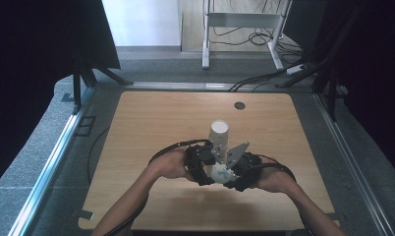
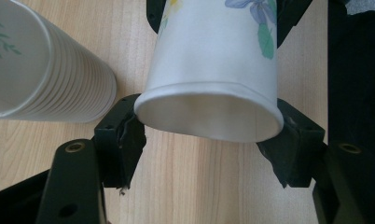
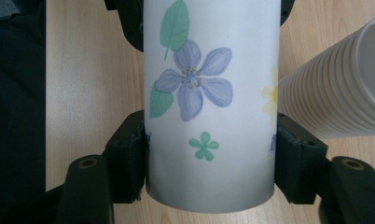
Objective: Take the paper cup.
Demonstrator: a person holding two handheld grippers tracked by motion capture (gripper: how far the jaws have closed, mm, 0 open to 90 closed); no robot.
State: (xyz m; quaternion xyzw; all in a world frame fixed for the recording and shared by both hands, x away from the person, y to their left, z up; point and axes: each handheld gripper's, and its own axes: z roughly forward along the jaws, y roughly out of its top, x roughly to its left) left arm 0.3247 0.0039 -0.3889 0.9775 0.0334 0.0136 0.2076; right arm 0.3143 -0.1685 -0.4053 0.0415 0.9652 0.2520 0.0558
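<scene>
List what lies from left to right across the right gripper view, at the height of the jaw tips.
Dark area off the table edge → bare wooden table → flowered paper cup held between the right gripper's jaws → stack of ribbed paper cups lying on its side.

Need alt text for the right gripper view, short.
A white paper cup printed with a purple flower, green leaves and a small green flower is clamped between the right gripper's two black jaws, over a wooden table. A ribbed stack of cups juts in from the right, close beside the cup.
</scene>
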